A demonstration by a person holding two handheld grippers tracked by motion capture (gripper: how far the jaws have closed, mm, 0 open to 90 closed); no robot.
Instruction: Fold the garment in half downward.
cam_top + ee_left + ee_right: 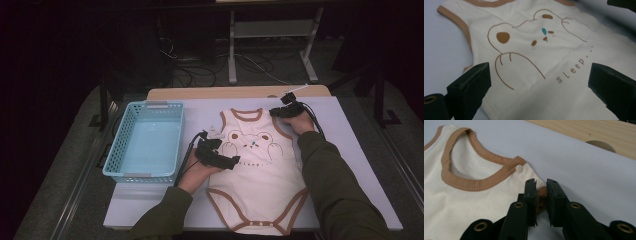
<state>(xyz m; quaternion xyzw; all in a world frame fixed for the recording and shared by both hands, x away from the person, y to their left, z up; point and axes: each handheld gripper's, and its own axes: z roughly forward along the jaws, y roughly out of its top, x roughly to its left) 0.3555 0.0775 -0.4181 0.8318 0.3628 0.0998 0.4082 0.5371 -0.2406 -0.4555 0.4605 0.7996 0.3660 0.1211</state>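
While flat on table [350,165], cream bodysuit [260,175] beside blue basket [145,140]. Right gripper [541,203] nearly closed on brown shoulder trim [541,197]; thin bite, likely to slip. Left gripper [539,87] agape over bear print [529,42]; risks bunching fabric.

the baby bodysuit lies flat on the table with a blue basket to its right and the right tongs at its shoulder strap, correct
Not quite: the blue basket stands to the left of the baby bodysuit, not its right, as the high view shows. The rest holds: the bodysuit lies flat on the table, and the right tongs are at its shoulder strap.
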